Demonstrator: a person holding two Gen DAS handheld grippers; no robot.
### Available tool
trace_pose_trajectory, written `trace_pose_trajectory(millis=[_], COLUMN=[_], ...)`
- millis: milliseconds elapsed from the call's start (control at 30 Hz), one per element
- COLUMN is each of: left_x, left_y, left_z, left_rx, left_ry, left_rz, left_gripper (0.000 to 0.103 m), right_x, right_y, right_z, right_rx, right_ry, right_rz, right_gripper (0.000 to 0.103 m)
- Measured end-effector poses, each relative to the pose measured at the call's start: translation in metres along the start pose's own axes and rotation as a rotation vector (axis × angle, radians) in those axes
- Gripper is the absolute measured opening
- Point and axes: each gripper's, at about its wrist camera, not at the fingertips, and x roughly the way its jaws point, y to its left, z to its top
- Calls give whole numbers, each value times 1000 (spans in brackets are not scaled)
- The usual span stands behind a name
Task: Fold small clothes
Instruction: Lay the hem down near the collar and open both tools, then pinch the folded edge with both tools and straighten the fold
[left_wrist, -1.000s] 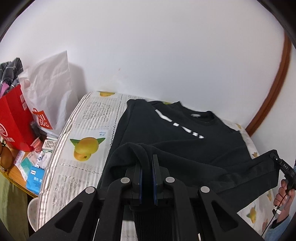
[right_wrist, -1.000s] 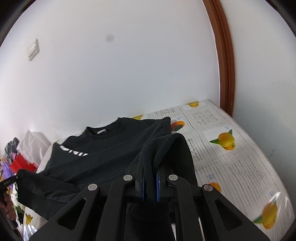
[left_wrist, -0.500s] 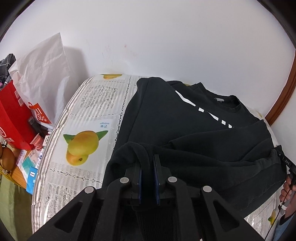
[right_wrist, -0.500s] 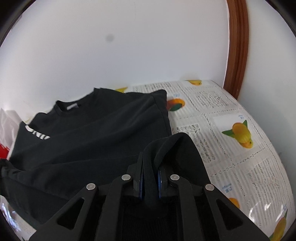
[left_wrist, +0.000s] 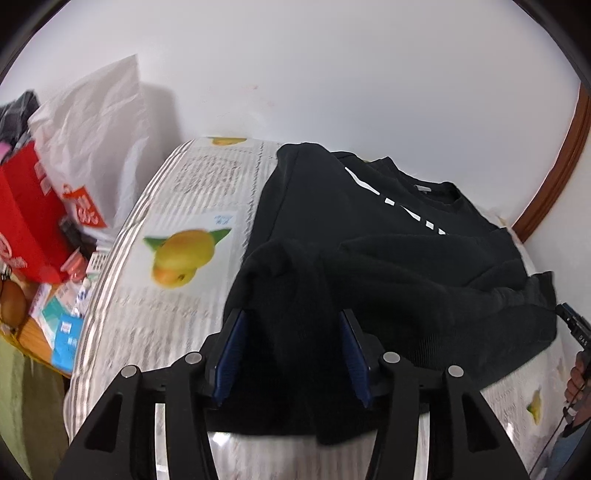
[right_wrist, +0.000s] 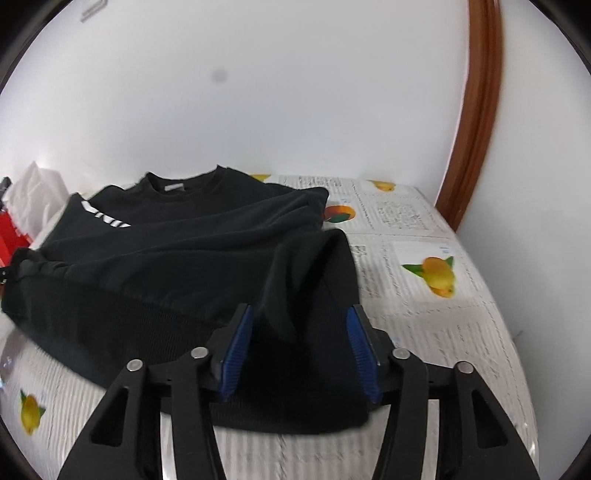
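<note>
Left claw (left_wrist: 293, 350): jaws wide apart now, blue pads either side of a black fold of the sweater (left_wrist: 369, 266), cloth lying loose between them, not pinched.
Right claw (right_wrist: 299, 349): same story, jaws spread, a hump of sweater (right_wrist: 192, 266) sitting between the blue pads, nothing clamped.
Change, grip: half a second back both claws were shut tight on the cloth; both have let go.
Change, sweater: a second ago the hem hung stretched in the air between the claws; now it is down, folded up over the body.
Sweater, place: on the table (left_wrist: 177, 258), which wears a fruit-print cover; collar towards the far edge by the wall, folded hem at the near edge, closer to the right side in the left view.
Print: white lettering on the chest partly covered by the folded-over layer, unreadable.
Left of table: red bag (left_wrist: 26, 221) and white bag (left_wrist: 96, 136) off the left edge, small packets below them, blurred.
Right view: open cover with fruit pictures runs to the right edge; brown frame (right_wrist: 476, 110) at the far right corner.
Cut off: the right claw and hand show only at the left view's right rim.
Hard to tell: near hem under each claw is lost in black shadow; motion blur smears the cover's text.
</note>
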Motion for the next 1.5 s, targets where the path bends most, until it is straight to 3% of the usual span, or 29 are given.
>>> trace_pose_trajectory(millis=[100, 233, 400, 600, 667, 700, 733, 800, 1133, 1500], left_x=[-17, -28, -17, 8, 12, 12, 10, 7, -24, -62], left_y=[13, 24, 33, 31, 28, 27, 25, 24, 16, 10], left_z=[-8, -18, -26, -31, -32, -32, -32, -33, -57, -118], left_rx=[-29, -30, -36, -34, -30, -29, -21, -12, 29, 75], left_ry=[-15, -23, 1, 45, 52, 51, 48, 44, 30, 50], left_rz=[-33, 0, 33, 11, 12, 14, 17, 9, 9, -4], left_gripper=[53, 53, 51, 47, 42, 36, 31, 18, 15, 16], right_x=[-19, -20, 4, 21, 27, 28, 28, 25, -9, -64], right_y=[-12, -32, -42, -40, -40, -38, -36, -29, -26, -33], right_z=[-7, -16, -28, -33, -34, -34, -34, -34, -44, -99], right_rx=[9, 86, 138, 179, 200, 202, 192, 156, 170, 148], right_ry=[-25, -10, 68, 107, 120, 120, 122, 111, 88, 94], right_rz=[-30, -24, -47, -3, 7, 34, 58, 24, -6, -44], right_gripper=[53, 53, 51, 49, 42, 26, 17, 11, 8, 8])
